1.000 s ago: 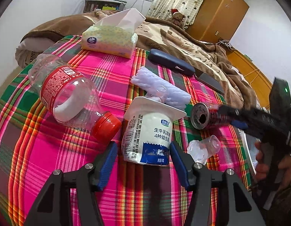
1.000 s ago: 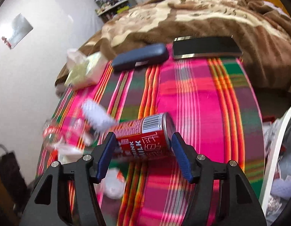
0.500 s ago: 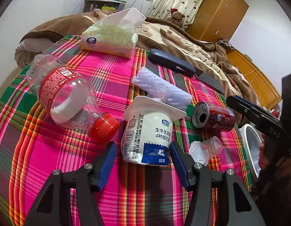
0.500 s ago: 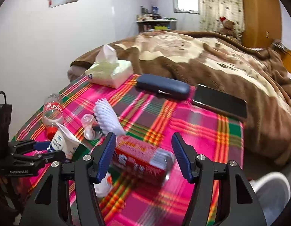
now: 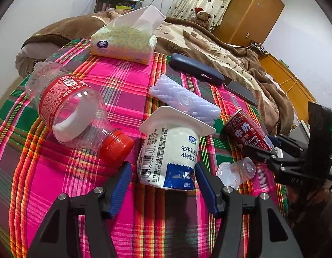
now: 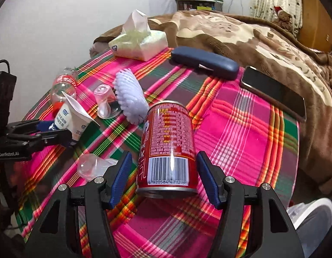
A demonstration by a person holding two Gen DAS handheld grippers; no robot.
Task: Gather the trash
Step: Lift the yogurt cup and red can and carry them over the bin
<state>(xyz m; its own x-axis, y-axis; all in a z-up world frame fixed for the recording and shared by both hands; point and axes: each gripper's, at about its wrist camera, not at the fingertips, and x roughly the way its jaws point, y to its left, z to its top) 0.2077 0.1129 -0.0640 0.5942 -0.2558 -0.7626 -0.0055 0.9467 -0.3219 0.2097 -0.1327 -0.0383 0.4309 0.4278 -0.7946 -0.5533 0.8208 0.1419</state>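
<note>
My left gripper (image 5: 162, 186) is opening around the yogurt cup (image 5: 169, 150), pads not touching; my right gripper (image 6: 163, 177) is straddling the red milk-drink can (image 6: 168, 148), jaws wide, gaps either side.

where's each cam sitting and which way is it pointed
Left wrist: on the left gripper, angled down over the plaid cloth at the yogurt cup between its opening jaws, pads not touching; the right gripper shows at right.
Right wrist: on the right gripper, angled down at the red can between its blue pads; the left gripper shows at left.
Shared: cup, can, tissue pack, cola bottle.
</note>
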